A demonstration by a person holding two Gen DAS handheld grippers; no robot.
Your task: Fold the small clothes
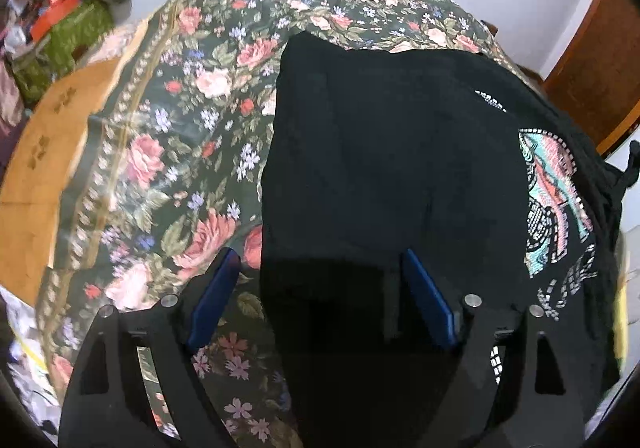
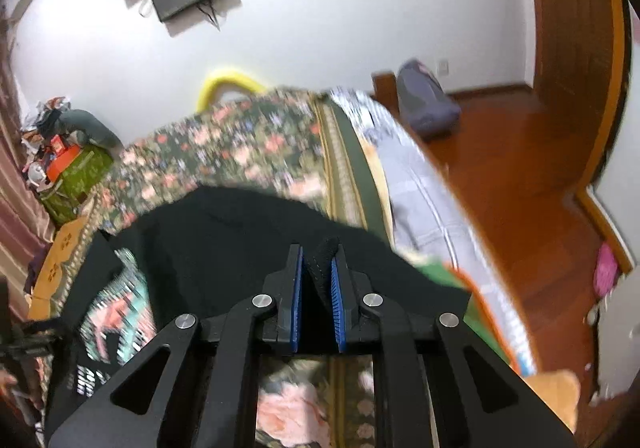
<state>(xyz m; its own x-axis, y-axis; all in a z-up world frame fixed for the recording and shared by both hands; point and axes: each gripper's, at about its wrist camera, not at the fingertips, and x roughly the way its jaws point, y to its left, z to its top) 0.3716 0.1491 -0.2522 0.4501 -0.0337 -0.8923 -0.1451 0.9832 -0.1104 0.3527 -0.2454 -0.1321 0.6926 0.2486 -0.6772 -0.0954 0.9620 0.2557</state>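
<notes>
A black T-shirt (image 1: 384,152) with a pink and teal print (image 1: 556,200) lies on a floral bedspread (image 1: 192,96). My left gripper (image 1: 320,260) is open, its blue pads wide apart over the shirt's near left edge. My right gripper (image 2: 318,260) is shut on a fold of the black shirt's (image 2: 224,232) edge and holds it lifted above the bed. The print (image 2: 120,312) shows at the lower left in the right wrist view.
The floral bedspread (image 2: 224,144) covers a bed with a white sheet (image 2: 416,184) at its right side. A wooden floor (image 2: 520,168) lies to the right with a grey bag (image 2: 424,100). Clutter and a green box (image 2: 76,172) stand at the left. A yellow object (image 2: 224,82) is behind the bed.
</notes>
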